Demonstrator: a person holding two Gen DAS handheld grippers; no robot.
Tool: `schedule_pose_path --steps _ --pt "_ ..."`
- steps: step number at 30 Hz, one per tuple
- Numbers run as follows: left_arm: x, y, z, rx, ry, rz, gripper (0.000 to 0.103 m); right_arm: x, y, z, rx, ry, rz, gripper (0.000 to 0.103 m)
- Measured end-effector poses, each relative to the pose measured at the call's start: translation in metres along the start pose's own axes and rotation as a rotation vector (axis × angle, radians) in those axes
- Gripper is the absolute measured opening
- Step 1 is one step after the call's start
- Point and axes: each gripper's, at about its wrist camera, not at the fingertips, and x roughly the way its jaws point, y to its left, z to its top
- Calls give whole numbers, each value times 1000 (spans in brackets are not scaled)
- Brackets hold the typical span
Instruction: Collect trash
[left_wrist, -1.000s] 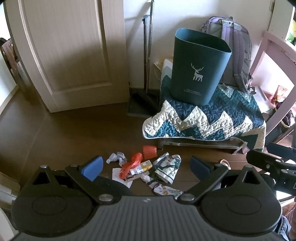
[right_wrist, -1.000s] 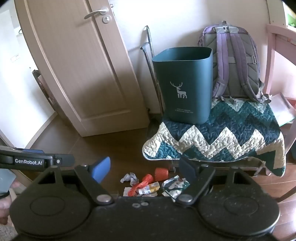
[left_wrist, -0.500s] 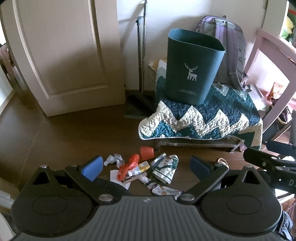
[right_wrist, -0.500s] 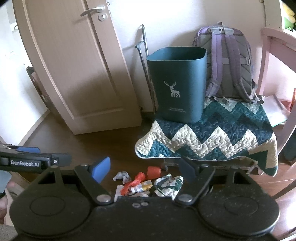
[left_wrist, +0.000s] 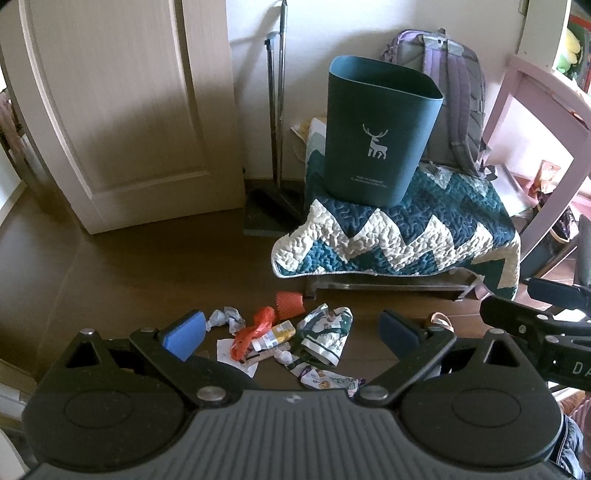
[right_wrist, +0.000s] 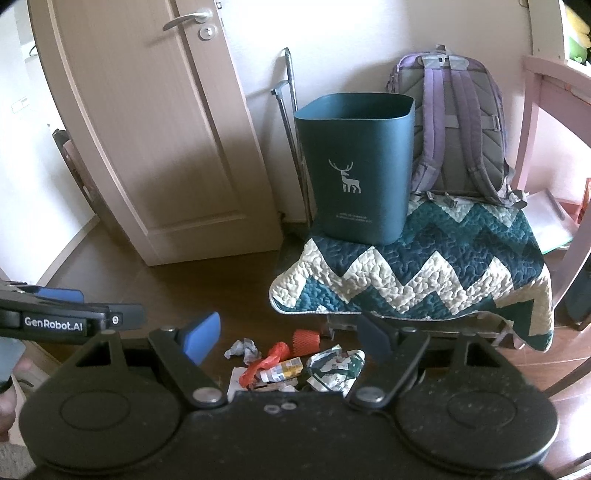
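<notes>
A pile of trash lies on the dark wooden floor: a crumpled white paper (left_wrist: 225, 316), an orange plastic wrapper (left_wrist: 255, 330), an orange foam net (left_wrist: 290, 301), a small yellow carton (left_wrist: 277, 332) and a green-white snack bag (left_wrist: 325, 334). A dark teal bin (left_wrist: 380, 129) with a white deer stands on a quilted stool (left_wrist: 399, 236). My left gripper (left_wrist: 291, 334) hovers open above the pile, nothing between its fingers. My right gripper (right_wrist: 288, 338) is open too, above the same pile: wrapper (right_wrist: 266, 360), net (right_wrist: 306, 341), bag (right_wrist: 334, 369), bin (right_wrist: 356, 166).
A beige door (right_wrist: 147, 129) stands at the left. A dustpan with a long handle (left_wrist: 275, 155) leans by the wall. A purple backpack (right_wrist: 458, 125) sits behind the bin. A pink chair frame (left_wrist: 535, 155) is at the right. A hand (right_wrist: 9, 387) shows at the left edge.
Both views have shifted slightly, so the bin and stool sit further left than one second ago. Both grippers stay open and empty; the trash has not moved.
</notes>
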Motion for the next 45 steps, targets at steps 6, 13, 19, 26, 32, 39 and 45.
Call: schedule_pose_path --steps 6,13,19,26,32,39,45 --pt "0 -2 -2 6 -1 -7 101 0 -1 2 -3 -1 -1 81" --pt "-1 -4 0 6 0 -8 101 0 -1 2 -4 -1 -2 81" --pt "-1 -5 0 6 4 -9 101 -1 0 3 -8 4 -3 81" --pt "-2 -5 -2 5 6 -13 101 0 1 2 -7 9 0 81" --pt "-2 -5 -2 4 9 -13 101 2 1 2 -6 12 -1 81" --pt "3 -4 -4 6 19 -21 101 8 1 2 -7 25 -1 81" --pt "6 -3 -4 2 15 -40 101 17 2 3 -18 38 -19 81"
